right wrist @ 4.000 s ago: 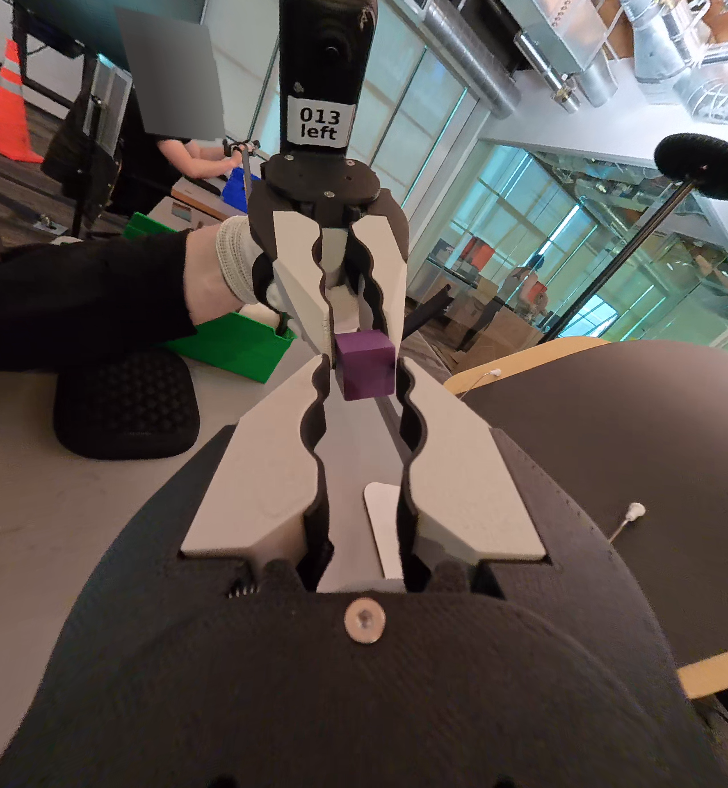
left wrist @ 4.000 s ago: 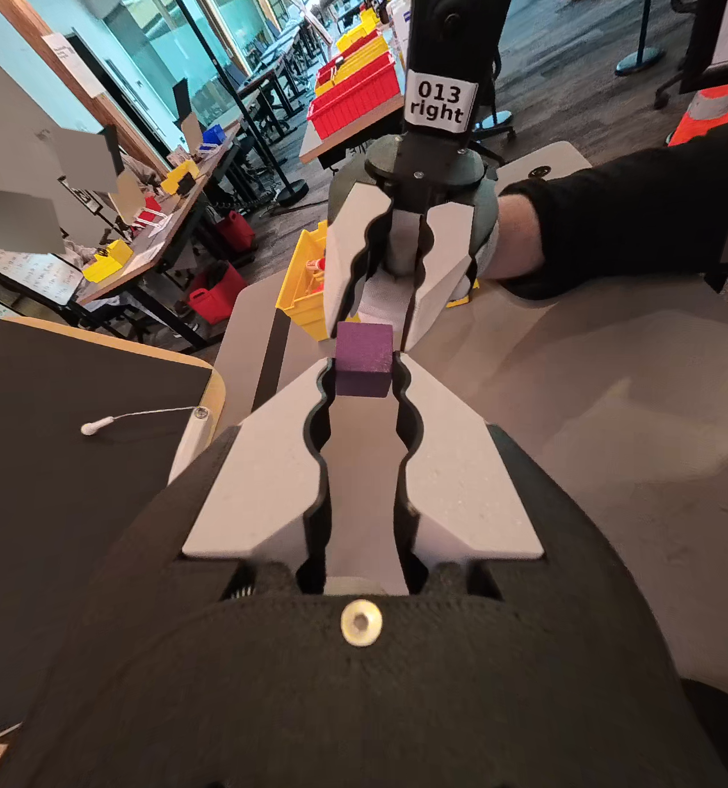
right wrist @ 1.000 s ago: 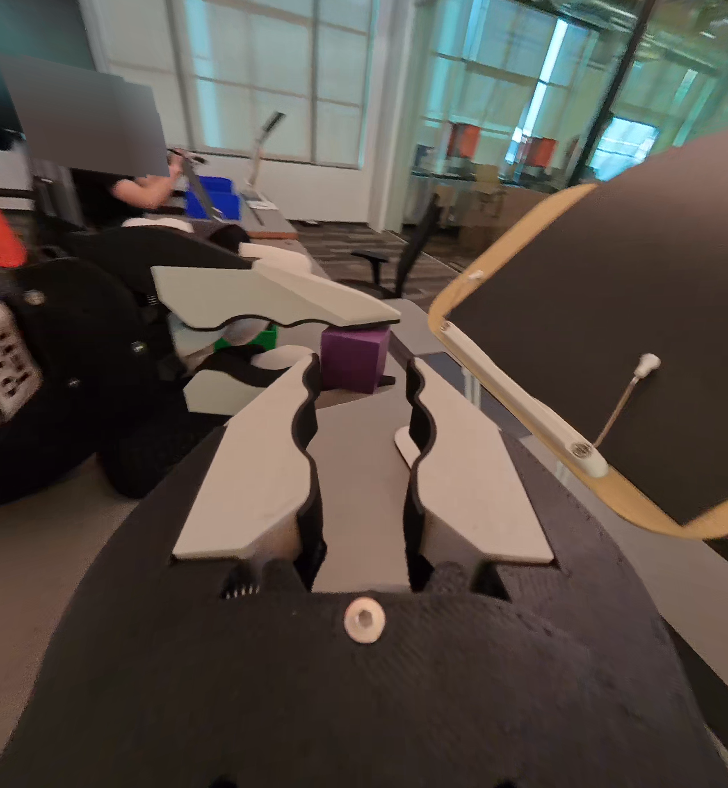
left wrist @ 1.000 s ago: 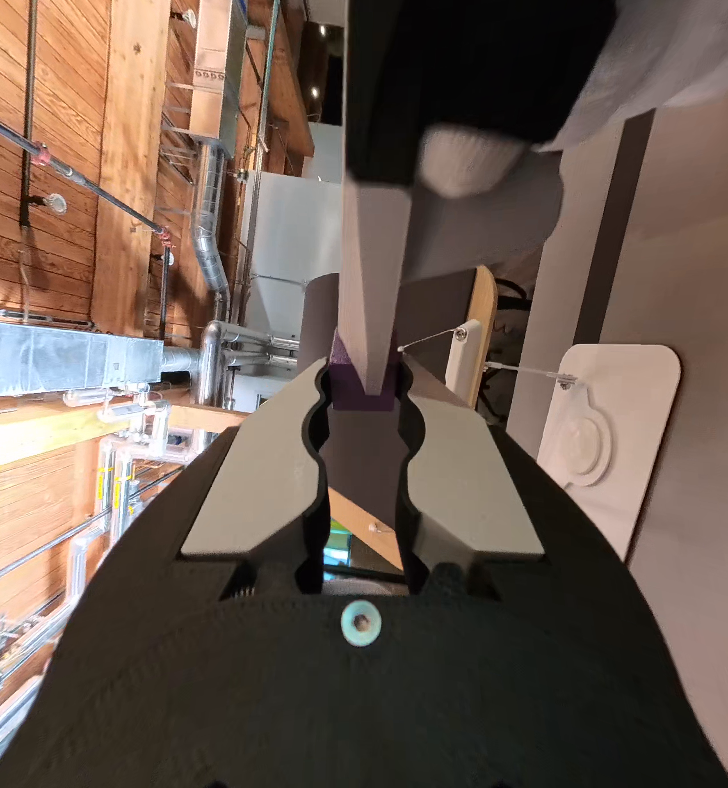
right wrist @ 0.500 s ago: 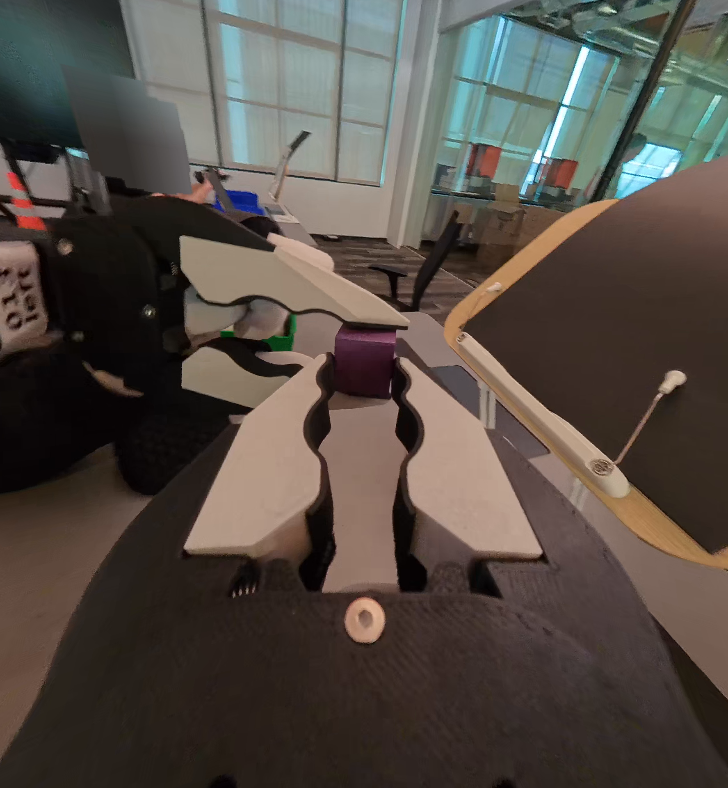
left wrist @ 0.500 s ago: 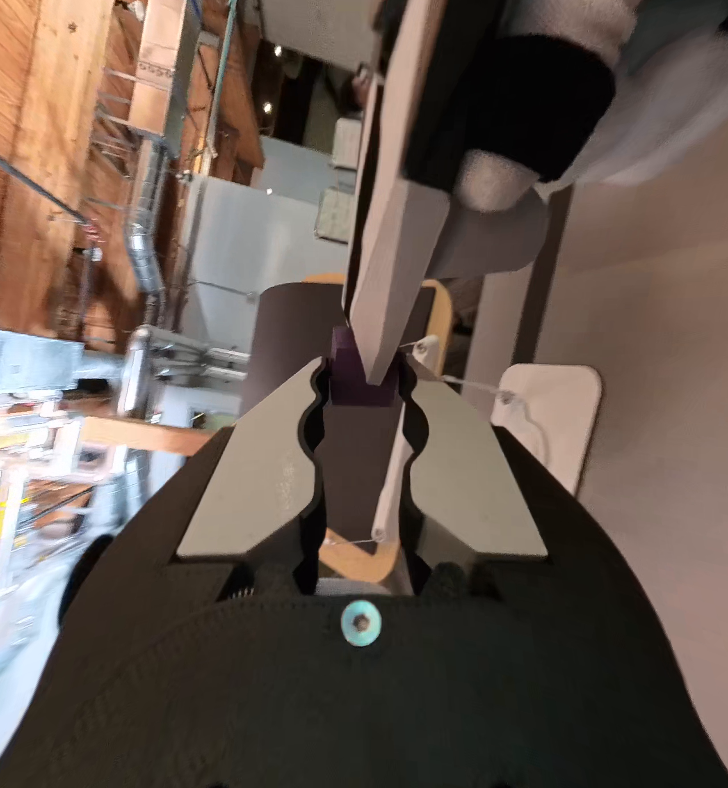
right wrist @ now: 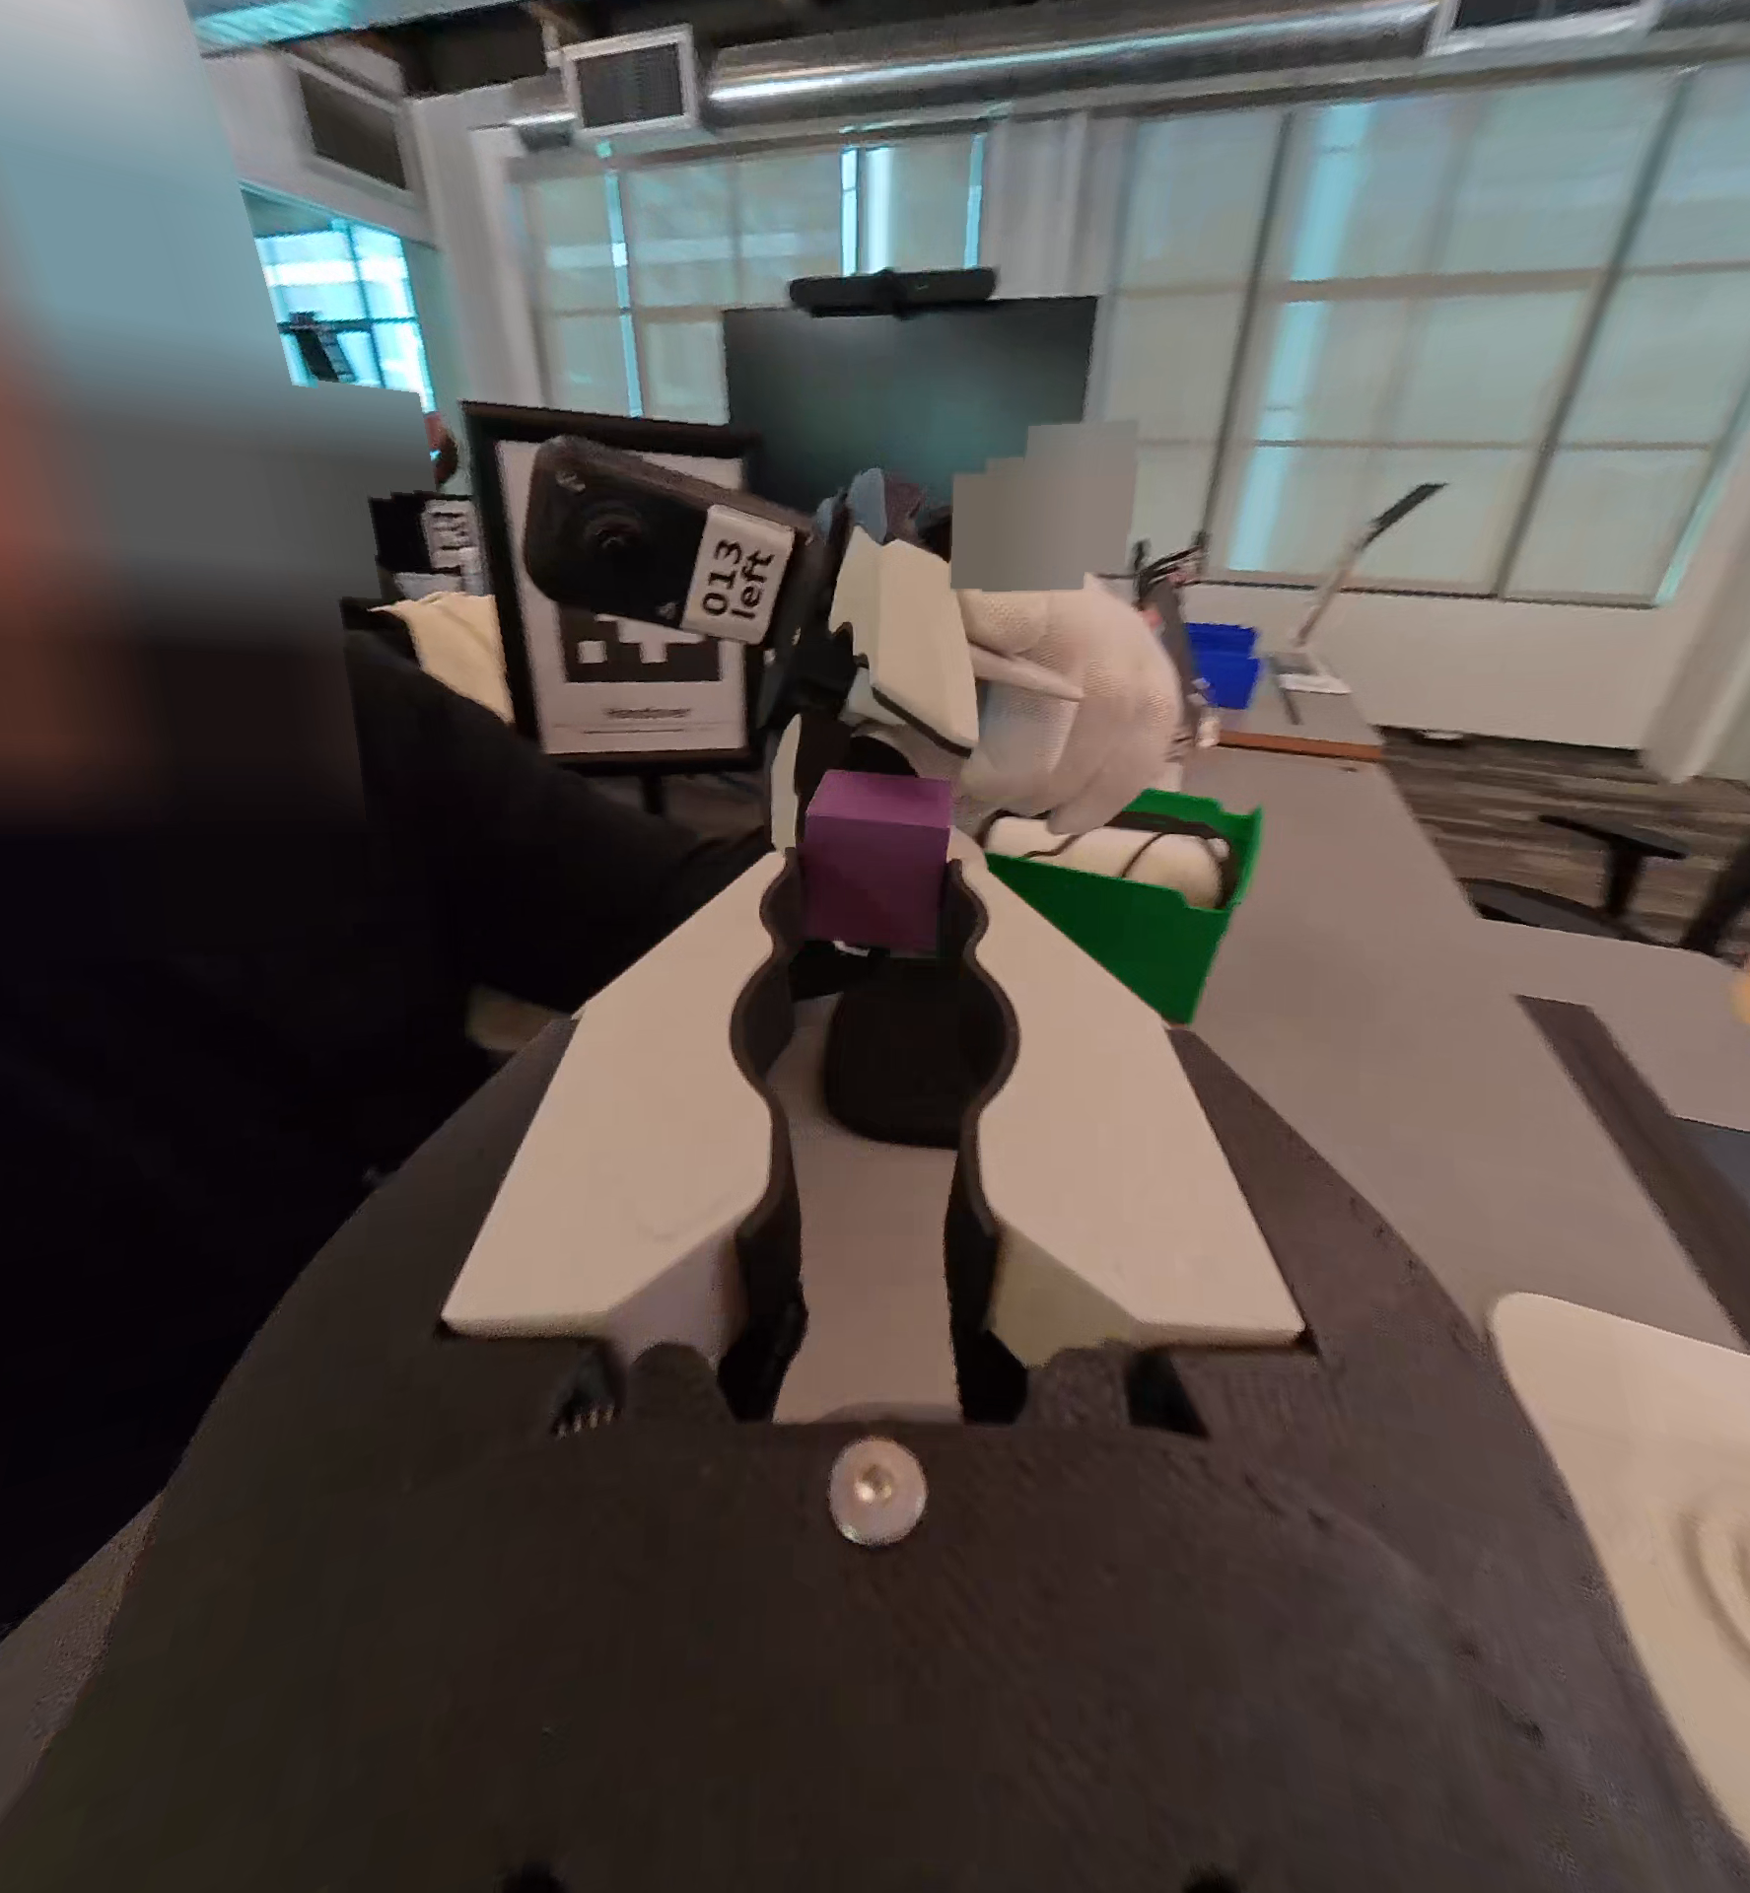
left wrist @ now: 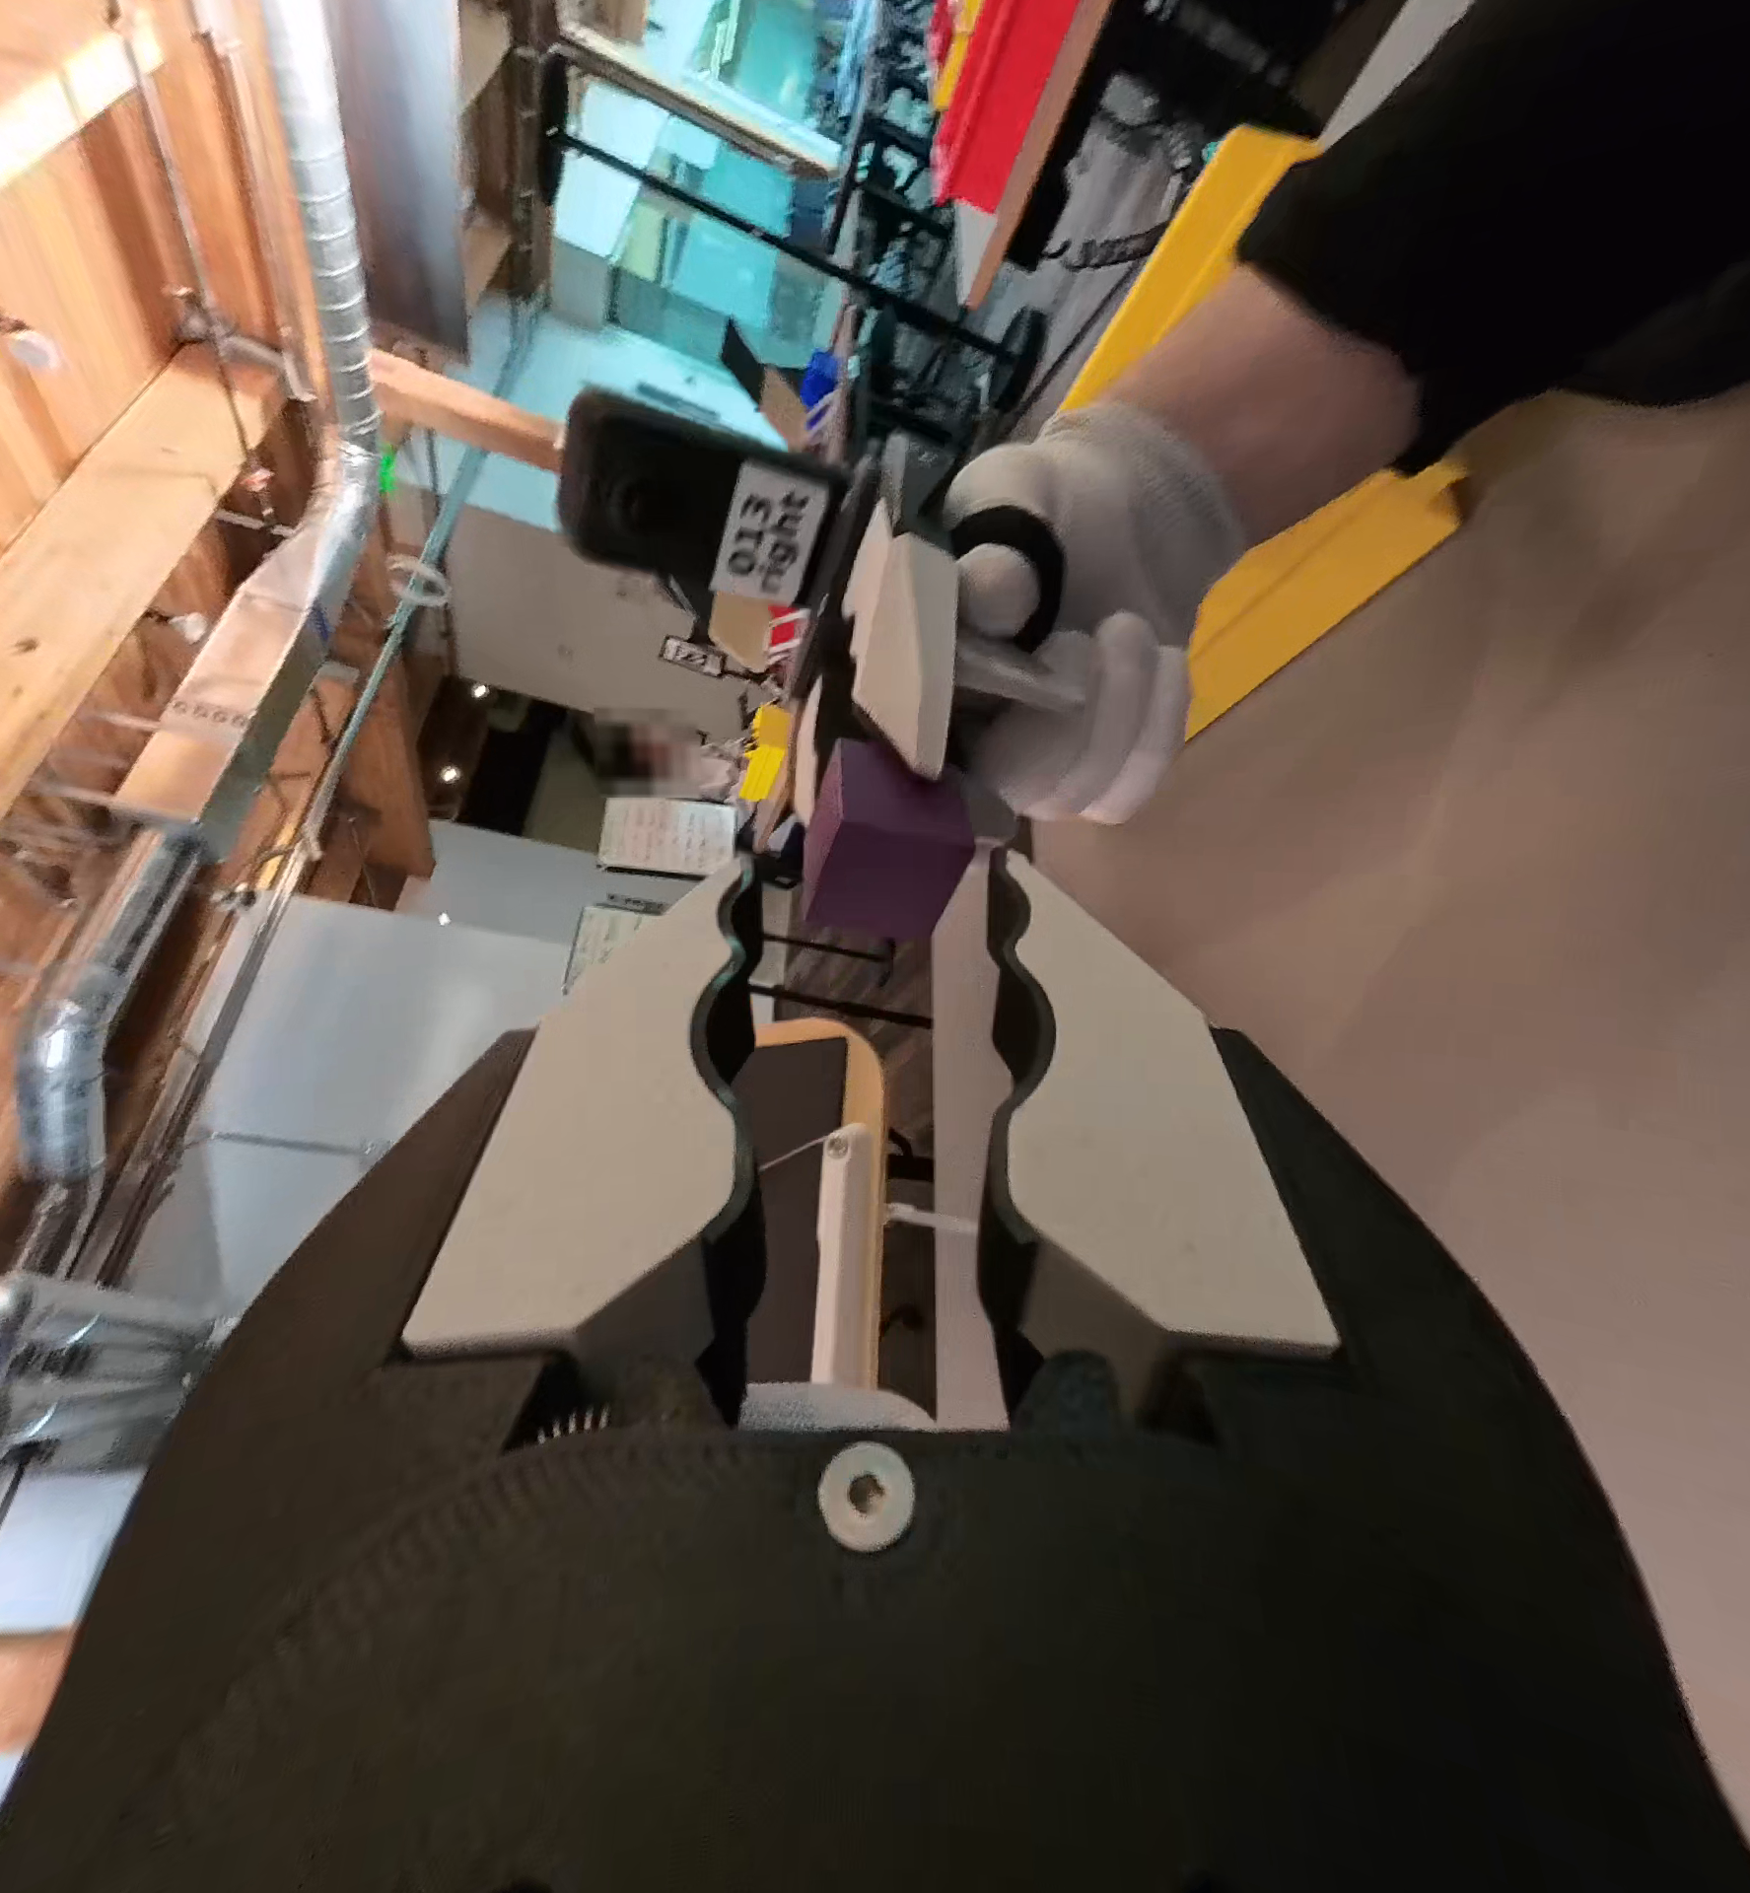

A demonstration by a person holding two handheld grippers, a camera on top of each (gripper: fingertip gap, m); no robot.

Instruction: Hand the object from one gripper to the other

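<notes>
A purple cube (right wrist: 876, 871) sits clamped between the fingertips of my right gripper (right wrist: 870, 883), held up in the air above the grey table (right wrist: 1362, 901). In the left wrist view the same cube (left wrist: 886, 860) hangs just beyond my left gripper (left wrist: 870, 899), whose jaws stand wide open and do not touch it. The right gripper's fingers (left wrist: 901, 656) show past the cube, held by a white-gloved hand (left wrist: 1086, 615). In the right wrist view the left gripper's fingers (right wrist: 911, 656) show behind the cube, apart from it.
A green bin (right wrist: 1127, 932) stands on the table just right of the cube. A white pad (right wrist: 1669, 1516) lies at the near right. A framed marker board (right wrist: 635, 666) stands behind. A yellow bin (left wrist: 1260, 533) lies beyond the gloved hand. Both grippers' tips are close together, under 4 cm apart.
The right gripper closed on the cube while the left still held it. The left gripper has since opened and drawn back. Both views have swung round.
</notes>
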